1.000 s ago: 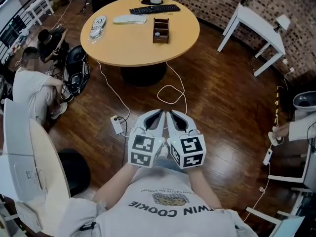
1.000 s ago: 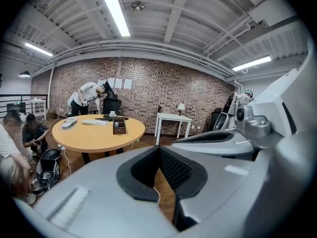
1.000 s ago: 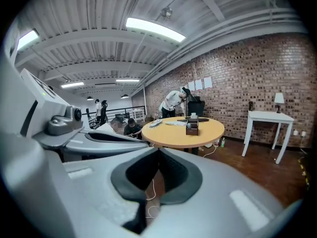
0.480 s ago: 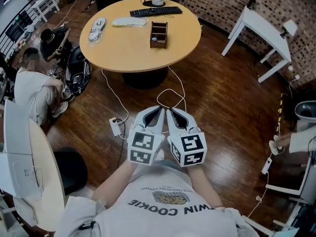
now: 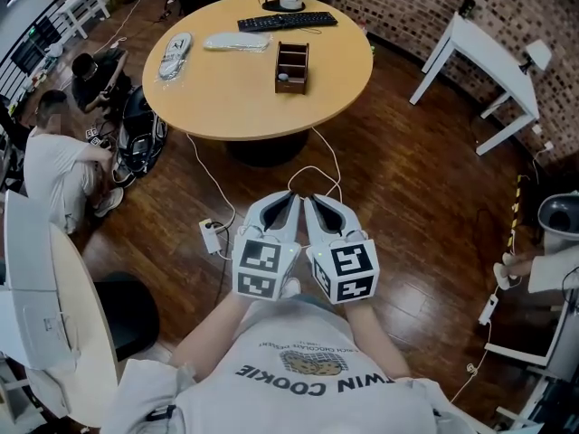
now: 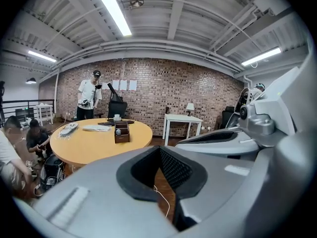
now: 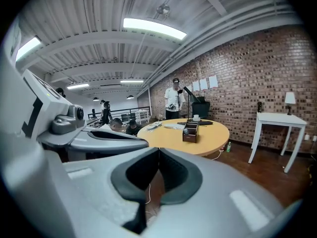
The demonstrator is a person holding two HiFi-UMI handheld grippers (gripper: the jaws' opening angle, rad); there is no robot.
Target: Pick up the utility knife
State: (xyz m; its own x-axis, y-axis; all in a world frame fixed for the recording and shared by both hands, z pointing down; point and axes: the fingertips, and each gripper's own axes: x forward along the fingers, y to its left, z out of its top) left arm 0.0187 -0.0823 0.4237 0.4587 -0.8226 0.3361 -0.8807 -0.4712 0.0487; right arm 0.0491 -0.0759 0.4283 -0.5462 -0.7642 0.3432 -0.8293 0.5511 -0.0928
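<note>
No utility knife can be made out from here. The round wooden table [image 5: 226,93] stands ahead and carries a brown wooden organizer [image 5: 292,66], a black keyboard [image 5: 287,21], a white cup [image 5: 290,0] and two clear-wrapped items [image 5: 175,52]. My left gripper [image 5: 291,195] and right gripper [image 5: 310,197] are held side by side over the wooden floor, well short of the table. In the left gripper view the left gripper [image 6: 159,148] has its jaws shut on nothing. The right gripper [image 7: 158,148] in its own view is shut too, with nothing held.
A white cable and power strip [image 5: 211,235] lie on the floor between me and the table. A person [image 5: 54,165] crouches at the left by bags. A white side table [image 5: 488,57] stands right, a white chair [image 5: 36,278] near left. Another person [image 6: 89,99] stands beyond the table.
The table and floor have slid slightly toward me in the head view as I move forward. Both grippers keep the same pose, side by side and shut.
</note>
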